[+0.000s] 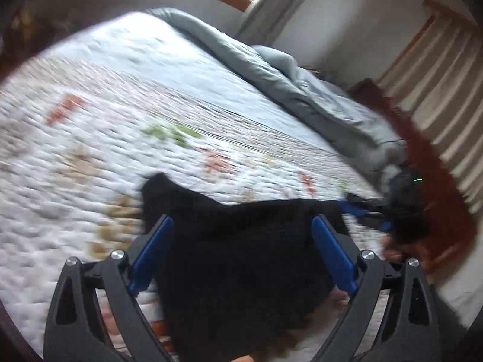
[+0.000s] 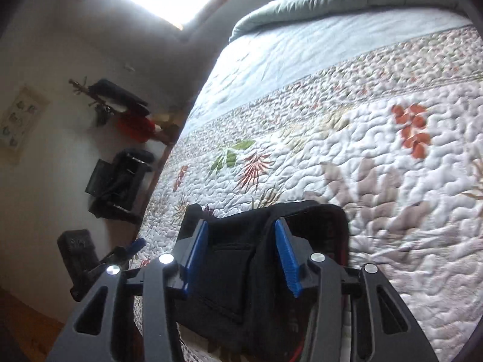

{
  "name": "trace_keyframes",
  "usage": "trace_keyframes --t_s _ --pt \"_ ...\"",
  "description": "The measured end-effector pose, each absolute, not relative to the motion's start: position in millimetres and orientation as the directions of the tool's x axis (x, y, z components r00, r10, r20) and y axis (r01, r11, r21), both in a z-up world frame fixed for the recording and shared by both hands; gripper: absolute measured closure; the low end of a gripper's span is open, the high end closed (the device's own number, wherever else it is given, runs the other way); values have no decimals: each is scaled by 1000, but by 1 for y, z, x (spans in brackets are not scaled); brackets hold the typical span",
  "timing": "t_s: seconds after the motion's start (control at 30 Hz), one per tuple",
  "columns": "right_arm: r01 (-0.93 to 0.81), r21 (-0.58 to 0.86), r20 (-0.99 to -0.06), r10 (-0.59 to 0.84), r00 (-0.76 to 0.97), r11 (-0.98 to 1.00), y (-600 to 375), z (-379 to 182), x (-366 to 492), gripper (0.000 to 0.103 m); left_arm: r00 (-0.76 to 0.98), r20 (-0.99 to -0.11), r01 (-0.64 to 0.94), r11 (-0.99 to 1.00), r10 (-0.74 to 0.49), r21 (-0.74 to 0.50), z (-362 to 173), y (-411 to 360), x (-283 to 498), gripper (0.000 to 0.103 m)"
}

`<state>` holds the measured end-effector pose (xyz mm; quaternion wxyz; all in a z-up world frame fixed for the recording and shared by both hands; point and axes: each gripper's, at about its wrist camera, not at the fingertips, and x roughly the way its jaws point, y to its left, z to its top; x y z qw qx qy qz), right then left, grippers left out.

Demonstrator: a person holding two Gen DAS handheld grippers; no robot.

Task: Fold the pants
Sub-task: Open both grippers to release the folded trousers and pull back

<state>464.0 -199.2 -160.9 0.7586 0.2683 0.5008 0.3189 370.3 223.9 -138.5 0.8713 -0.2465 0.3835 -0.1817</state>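
The black pants (image 1: 241, 271) lie in a folded bundle on the floral quilt (image 1: 120, 120), near its front edge. My left gripper (image 1: 241, 221) hovers over them with its blue pads (image 1: 154, 253) spread wide, touching no cloth. In the right wrist view the pants (image 2: 238, 259), a pocket showing, lie flat under and between the narrower-set blue pads (image 2: 286, 259) of my right gripper (image 2: 241, 223); the cloth runs on past both pads and is not pinched. Each gripper shows in the other's view: the right gripper (image 1: 377, 211), the left gripper (image 2: 132, 247).
A grey duvet (image 1: 271, 69) is bunched along the far end of the bed (image 2: 347, 6). Beyond one bed side stand a wall and dark bags (image 2: 117, 178); beyond the other, a slatted wooden piece (image 1: 437, 75) over reddish floor. The left view is motion-blurred.
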Motion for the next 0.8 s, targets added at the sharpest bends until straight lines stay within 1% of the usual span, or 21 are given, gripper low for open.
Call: trace_keyframes --t_s 0.03,0.07,0.1,0.13,0.17,0.2,0.27,0.33,0.37,0.47,0.5,0.53,0.57,0.6,0.63,0.67,0.7,0.73,0.8 --pt "-183 717 -610 732 302 673 -201 -172 466 70 624 -589 119 807 -514 -579 -146 219 379 11" --pt "-163 709 -621 717 317 686 -206 -179 464 72 611 -609 100 812 -507 -575 -155 216 387 11" --pt "-145 687 -635 686 354 712 -214 -180 462 78 595 -630 70 813 -499 -578 -167 218 394 11" --pt "-135 651 -655 643 398 747 -220 -175 462 76 578 -643 46 806 -503 -590 -178 221 400 11" --pt "-140 621 -660 612 436 771 -225 -169 457 76 557 -650 21 791 -517 -611 -189 226 402 11" --pt "-153 617 -655 611 445 772 -236 -165 458 76 536 -660 -7 779 -527 -627 -200 229 408 11" --pt "-201 620 -623 632 461 758 -234 -149 450 76 536 -657 -19 771 -530 -637 -208 231 412 11" --pt "-275 644 -574 688 443 714 -214 -133 445 74 540 -658 -11 777 -525 -629 -209 230 410 11" --pt "-290 667 -559 718 416 687 -203 -134 447 74 541 -662 -9 783 -519 -622 -208 227 410 11" --pt "-169 725 -597 732 330 668 -190 -181 462 75 545 -670 -5 797 -504 -604 -208 224 408 11" --pt "-116 739 -606 730 315 664 -196 -204 466 81 548 -669 -6 797 -503 -604 -208 224 406 11" --pt "-80 750 -609 732 304 657 -202 -220 470 98 548 -665 -5 793 -507 -609 -207 224 406 11" --pt "-51 765 -602 740 300 642 -208 -230 472 103 547 -666 -9 792 -507 -610 -204 224 403 11" --pt "-46 796 -563 765 313 604 -218 -229 467 103 548 -666 -16 789 -506 -614 -200 225 400 11" --pt "-69 808 -536 778 328 586 -222 -221 458 99 562 -652 -19 780 -509 -625 -193 228 393 11" --pt "-106 816 -510 795 328 568 -223 -210 449 93 578 -632 -7 771 -517 -637 -186 230 385 11" --pt "-134 826 -485 811 328 548 -224 -202 440 85 599 -601 22 761 -530 -649 -175 232 368 11" --pt "-177 849 -429 845 321 498 -225 -191 424 83 610 -582 44 756 -537 -653 -168 231 356 11" --pt "-220 859 -391 868 306 463 -224 -185 403 82 628 -537 111 747 -564 -655 -157 227 324 10"
